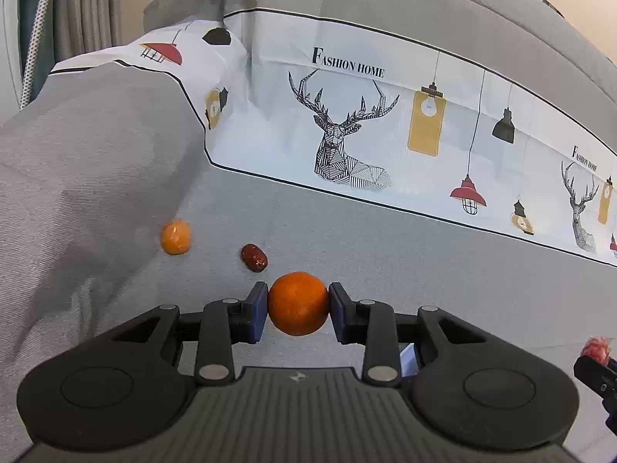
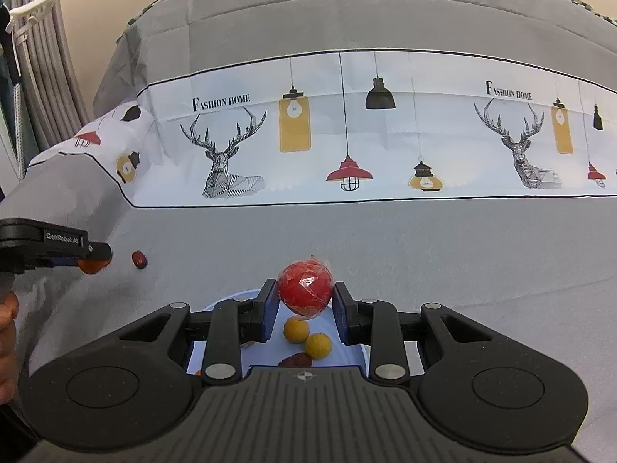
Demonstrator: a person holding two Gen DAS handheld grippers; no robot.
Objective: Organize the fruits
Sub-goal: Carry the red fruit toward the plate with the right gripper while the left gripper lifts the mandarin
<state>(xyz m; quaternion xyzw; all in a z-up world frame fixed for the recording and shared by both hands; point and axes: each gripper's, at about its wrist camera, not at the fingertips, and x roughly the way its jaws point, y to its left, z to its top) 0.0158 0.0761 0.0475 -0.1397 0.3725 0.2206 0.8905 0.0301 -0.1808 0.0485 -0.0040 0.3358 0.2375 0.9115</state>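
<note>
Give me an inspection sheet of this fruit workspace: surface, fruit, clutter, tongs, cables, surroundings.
Surface: grey sofa seat.
Job's things: orange in left tongs; red wrapped fruit in right tongs above pale blue plate; two yellow fruits on plate; small orange and red date loose on seat.
Clutter: nothing seen.
Tongs: both shut on fruit.
Cables: nothing seen.
Surroundings: deer-and-lamp printed cover, grey curtain.

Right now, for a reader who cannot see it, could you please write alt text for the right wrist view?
The right gripper holds a red wrapped fruit above a pale blue plate with two small yellow fruits. At the left edge, the left gripper holds an orange near a dark red date on grey cloth.
</note>
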